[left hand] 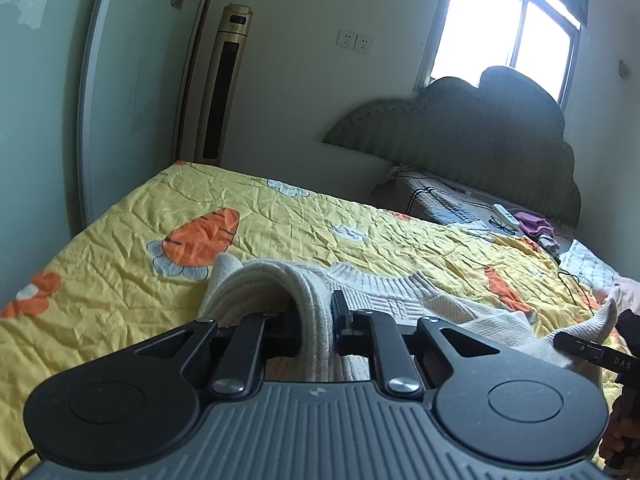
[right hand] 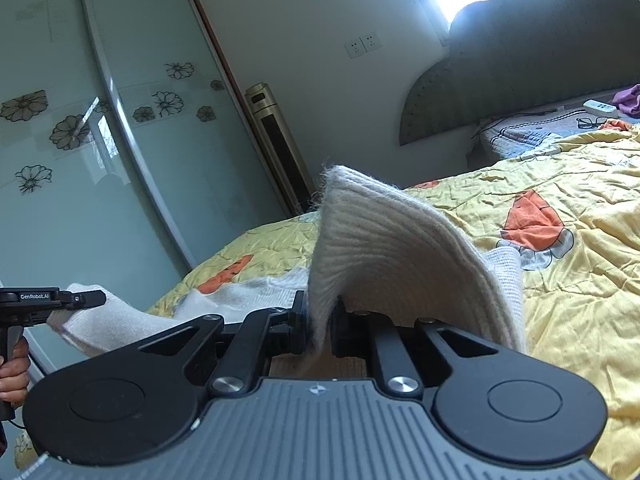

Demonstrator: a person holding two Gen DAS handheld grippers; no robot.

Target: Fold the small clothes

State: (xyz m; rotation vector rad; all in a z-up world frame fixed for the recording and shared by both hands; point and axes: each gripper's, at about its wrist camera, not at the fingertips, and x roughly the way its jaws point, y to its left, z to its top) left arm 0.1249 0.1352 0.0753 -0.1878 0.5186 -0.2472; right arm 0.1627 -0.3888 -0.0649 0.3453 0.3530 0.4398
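A small cream knitted sweater lies on the yellow carrot-print bedspread, its ribbed collar toward the headboard. My left gripper is shut on a ribbed edge of it, which arches up over the left finger. In the right wrist view my right gripper is shut on another ribbed edge of the sweater, which stands up in a tall curved flap. Each gripper shows in the other's view: the right gripper at the right edge, the left gripper at the left edge, both with cream knit in them.
A grey cloud-shaped headboard stands at the far end under a bright window. Near it lie glasses, a white power strip, purple cloth and black cables. A gold tower fan and glass wardrobe doors stand beyond the bed.
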